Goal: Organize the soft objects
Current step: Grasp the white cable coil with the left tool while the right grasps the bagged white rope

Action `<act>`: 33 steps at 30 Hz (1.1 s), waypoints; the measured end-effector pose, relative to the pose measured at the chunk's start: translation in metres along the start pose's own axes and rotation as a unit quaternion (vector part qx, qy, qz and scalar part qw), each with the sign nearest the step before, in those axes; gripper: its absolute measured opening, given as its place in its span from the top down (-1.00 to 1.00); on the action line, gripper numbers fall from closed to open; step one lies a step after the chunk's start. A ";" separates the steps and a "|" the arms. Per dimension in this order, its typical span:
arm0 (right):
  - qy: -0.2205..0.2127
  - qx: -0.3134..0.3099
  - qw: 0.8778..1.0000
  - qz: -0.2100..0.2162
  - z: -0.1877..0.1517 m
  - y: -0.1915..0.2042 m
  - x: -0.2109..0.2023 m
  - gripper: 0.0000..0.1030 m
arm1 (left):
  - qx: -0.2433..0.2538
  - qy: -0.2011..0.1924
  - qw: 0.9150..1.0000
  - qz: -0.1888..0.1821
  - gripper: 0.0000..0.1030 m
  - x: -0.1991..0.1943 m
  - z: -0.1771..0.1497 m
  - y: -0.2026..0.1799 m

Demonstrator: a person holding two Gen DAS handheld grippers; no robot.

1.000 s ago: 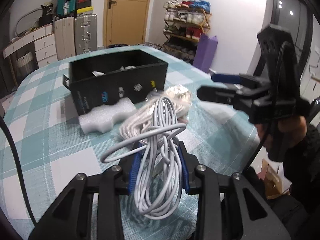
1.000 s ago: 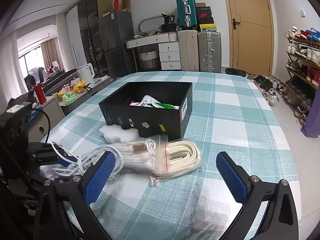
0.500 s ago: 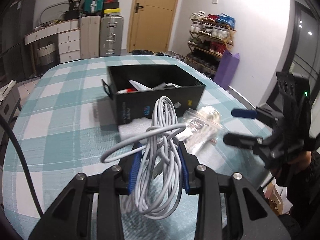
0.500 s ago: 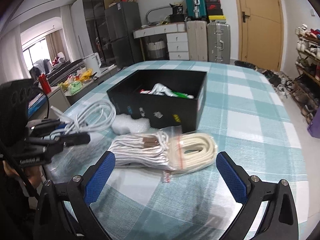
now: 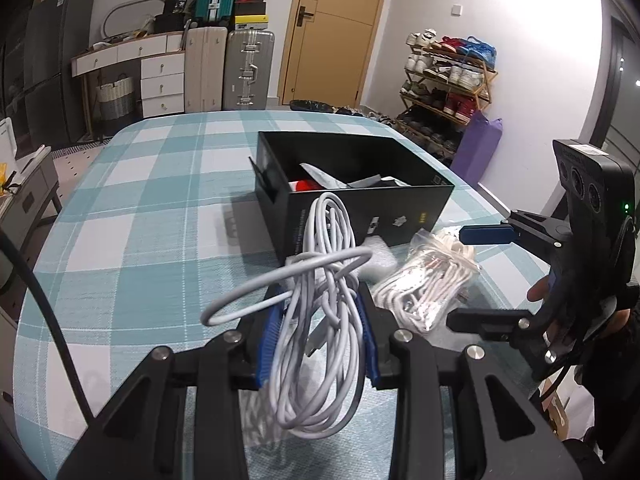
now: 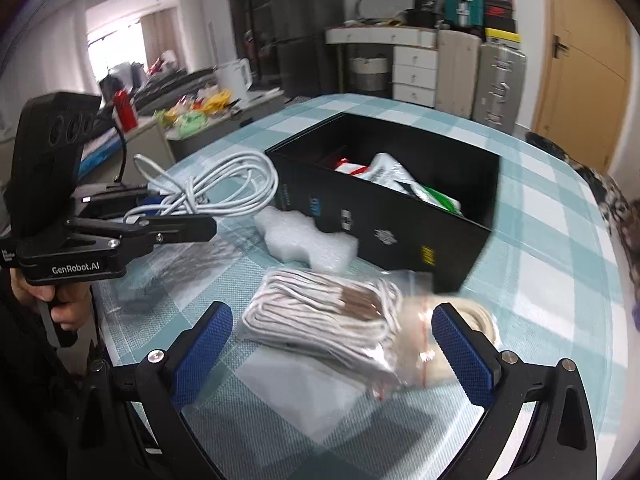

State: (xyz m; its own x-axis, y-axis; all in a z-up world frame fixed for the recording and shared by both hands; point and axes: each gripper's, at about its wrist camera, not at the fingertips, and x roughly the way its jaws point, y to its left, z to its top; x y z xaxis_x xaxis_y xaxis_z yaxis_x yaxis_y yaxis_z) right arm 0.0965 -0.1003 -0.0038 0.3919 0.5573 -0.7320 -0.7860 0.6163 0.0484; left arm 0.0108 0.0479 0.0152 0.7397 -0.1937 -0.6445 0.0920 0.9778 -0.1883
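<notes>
My left gripper [image 5: 318, 344] is shut on a coiled white cable [image 5: 324, 320] and holds it above the table, short of the black box [image 5: 360, 184]. The cable also shows in the right wrist view [image 6: 216, 188], beside the box [image 6: 384, 208], which holds packets. My right gripper [image 6: 332, 344] is open and empty, its blue pads on either side of a clear bag of white cords [image 6: 332, 312] lying on the table. That bag also shows in the left wrist view [image 5: 428, 284]. A white foam piece [image 6: 308, 240] lies against the box front.
The table has a teal and white checked cloth [image 5: 140, 220]. A second bagged cream coil [image 6: 476, 320] lies right of the cord bag. Suitcases, drawers and a shoe rack stand beyond the table.
My left gripper has carried the cable closer to the black box. My right gripper has moved down and forward, so its open fingers now straddle the bag of cords.
</notes>
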 end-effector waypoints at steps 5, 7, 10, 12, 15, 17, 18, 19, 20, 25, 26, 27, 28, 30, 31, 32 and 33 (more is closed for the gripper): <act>0.022 -0.051 0.998 0.018 0.016 0.012 0.017 -0.98 | -0.006 -0.002 1.000 0.008 0.35 0.000 0.001 0.006; 0.031 -0.069 0.997 0.026 0.021 0.015 0.025 -0.98 | -0.007 -0.003 1.000 0.011 0.35 -0.001 0.001 0.008; 0.050 -0.091 0.994 0.039 0.027 0.016 0.039 -0.98 | -0.012 -0.006 1.000 0.015 0.35 -0.001 -0.001 0.011; 0.061 -0.099 0.992 0.048 0.030 0.016 0.046 -0.98 | -0.013 -0.006 1.000 0.017 0.35 -0.001 -0.001 0.012; 0.080 -0.115 0.988 0.063 0.034 0.017 0.058 -0.98 | -0.014 -0.006 1.000 0.018 0.35 -0.001 -0.002 0.013; 0.092 -0.119 0.986 0.070 0.034 0.015 0.062 -0.98 | -0.013 -0.006 1.000 0.017 0.35 -0.001 -0.002 0.012; 0.098 -0.119 0.985 0.075 0.033 0.014 0.063 -0.98 | -0.013 -0.007 1.000 0.017 0.35 -0.001 -0.002 0.012; 0.105 -0.117 0.984 0.082 0.032 0.013 0.063 -0.98 | -0.012 -0.007 1.000 0.015 0.35 -0.001 -0.002 0.012; 0.106 -0.117 0.984 0.085 0.031 0.013 0.061 -0.98 | -0.012 -0.007 1.000 0.015 0.35 -0.001 -0.002 0.012; 0.118 -0.132 0.980 0.093 0.017 0.019 0.055 -0.88 | -0.011 -0.008 1.000 0.013 0.35 -0.002 -0.001 0.010; 0.118 -0.137 0.979 0.093 0.015 0.021 0.054 -0.79 | -0.010 -0.009 1.000 0.012 0.35 -0.002 0.000 0.009; 0.119 -0.139 0.979 0.096 0.014 0.022 0.055 -0.70 | -0.010 -0.009 1.000 0.012 0.35 -0.002 0.000 0.009; 0.121 -0.138 0.978 0.097 0.013 0.023 0.056 -0.57 | -0.009 -0.009 1.000 0.012 0.35 -0.002 0.000 0.008; 0.118 -0.139 0.979 0.096 0.012 0.025 0.059 -0.51 | -0.010 -0.009 1.000 0.012 0.35 -0.002 0.000 0.008; 0.116 -0.140 0.979 0.094 0.012 0.025 0.060 -0.49 | -0.009 -0.009 1.000 0.012 0.35 -0.002 0.000 0.008; 0.113 -0.141 0.979 0.091 0.011 0.025 0.059 -0.40 | -0.009 -0.009 1.000 0.012 0.35 -0.002 0.000 0.008; 0.112 -0.141 0.980 0.088 0.011 0.026 0.061 -0.34 | -0.010 -0.009 1.000 0.012 0.35 -0.002 0.000 0.008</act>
State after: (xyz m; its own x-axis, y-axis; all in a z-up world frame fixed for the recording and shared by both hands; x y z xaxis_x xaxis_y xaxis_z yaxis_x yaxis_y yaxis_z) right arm 0.1053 -0.0441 -0.0395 0.1478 0.4861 -0.8613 -0.9456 0.3248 0.0210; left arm 0.0099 0.0559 0.0150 0.7534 -0.1684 -0.6357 0.0611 0.9804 -0.1872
